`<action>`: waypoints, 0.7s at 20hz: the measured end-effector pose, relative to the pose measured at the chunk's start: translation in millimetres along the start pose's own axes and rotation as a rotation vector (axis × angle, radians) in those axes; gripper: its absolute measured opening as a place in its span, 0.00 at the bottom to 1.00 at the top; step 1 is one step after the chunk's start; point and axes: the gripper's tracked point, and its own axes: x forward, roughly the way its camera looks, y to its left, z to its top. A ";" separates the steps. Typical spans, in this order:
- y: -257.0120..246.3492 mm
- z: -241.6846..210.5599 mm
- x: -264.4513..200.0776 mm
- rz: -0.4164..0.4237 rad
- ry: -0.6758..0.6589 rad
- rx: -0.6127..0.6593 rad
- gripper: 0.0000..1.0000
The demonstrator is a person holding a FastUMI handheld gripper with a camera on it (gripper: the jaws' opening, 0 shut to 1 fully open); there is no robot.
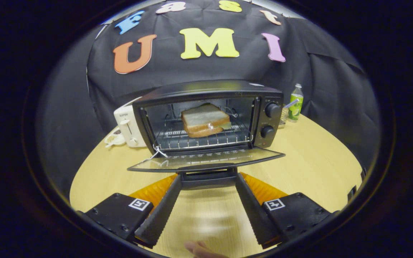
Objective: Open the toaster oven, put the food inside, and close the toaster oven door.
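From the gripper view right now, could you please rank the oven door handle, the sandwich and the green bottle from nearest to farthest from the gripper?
1. Oven door handle: between the tips of the open gripper.
2. Sandwich: beyond the lowered door, on the oven rack.
3. Green bottle: farthest, behind the oven's right side.

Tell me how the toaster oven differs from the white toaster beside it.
The toaster oven is black, and bigger than the white toaster. The oven's glass door hangs open with a sandwich on its rack; the toaster shows no food. The oven has two round knobs, the toaster a side lever. Both stand on the wooden table. The tongs are open at the door's handle.
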 end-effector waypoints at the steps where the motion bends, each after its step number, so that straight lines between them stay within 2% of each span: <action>1: 0.4 2.8 -1.1 0.007 -0.017 0.007 1.00; 14: 4.6 50.4 -5.2 0.059 -0.248 0.008 1.00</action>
